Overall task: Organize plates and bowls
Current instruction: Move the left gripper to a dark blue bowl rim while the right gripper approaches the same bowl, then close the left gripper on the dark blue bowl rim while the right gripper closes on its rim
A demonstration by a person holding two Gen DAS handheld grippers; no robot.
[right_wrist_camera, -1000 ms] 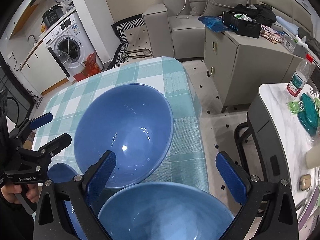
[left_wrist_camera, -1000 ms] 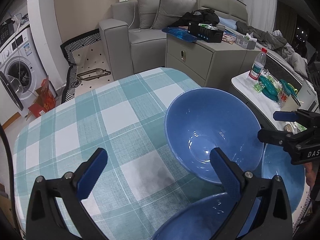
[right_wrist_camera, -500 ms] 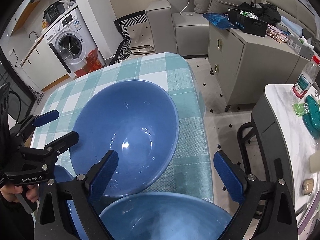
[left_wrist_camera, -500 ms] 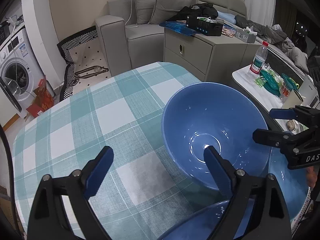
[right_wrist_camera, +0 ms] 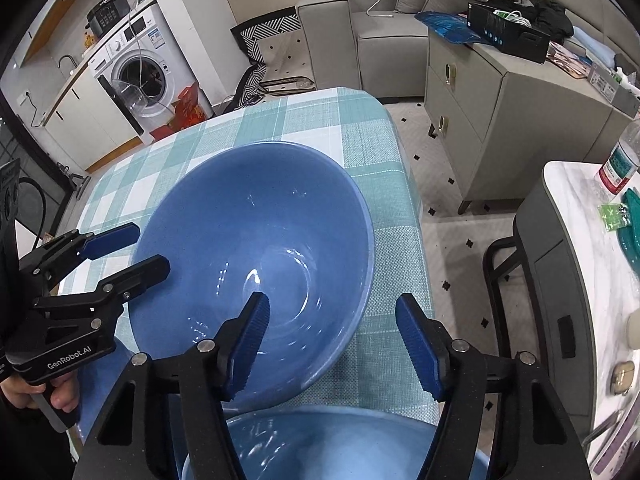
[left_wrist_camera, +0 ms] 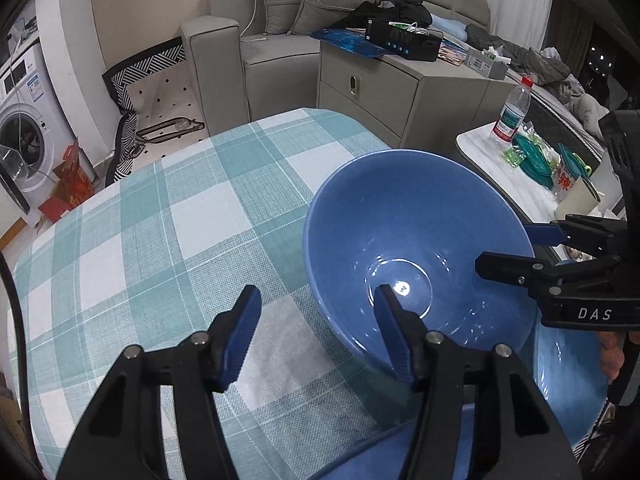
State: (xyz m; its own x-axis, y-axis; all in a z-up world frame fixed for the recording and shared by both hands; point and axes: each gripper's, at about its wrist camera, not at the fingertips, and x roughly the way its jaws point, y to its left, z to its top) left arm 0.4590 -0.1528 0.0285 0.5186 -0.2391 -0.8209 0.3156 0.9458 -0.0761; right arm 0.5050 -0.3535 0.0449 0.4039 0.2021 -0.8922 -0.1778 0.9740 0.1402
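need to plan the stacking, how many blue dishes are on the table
3: a big bowl mid-table, a second dish at the near edge, and a third by the right-hand corner. More may be hidden behind the tongs.

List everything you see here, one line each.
Tablecloth: one, teal-and-white check, covering the table.
Large bowl: one, blue, on the tablecloth's right side.
Other dishes: two, blue, at the near table edge, one below each gripper.
Sofa: one, grey, beyond the table.
Cabinet: one, grey-beige, right of the sofa.
Washing machine: one, white, far left.
Water bottle: one, clear with a red cap, on the white side table.
Left gripper: one, black with blue pads, open astride the large bowl's near-left rim; its jaws have just been closing.
Right gripper: one, same colours, open astride the bowl's near-right rim; its jaws have just been closing.
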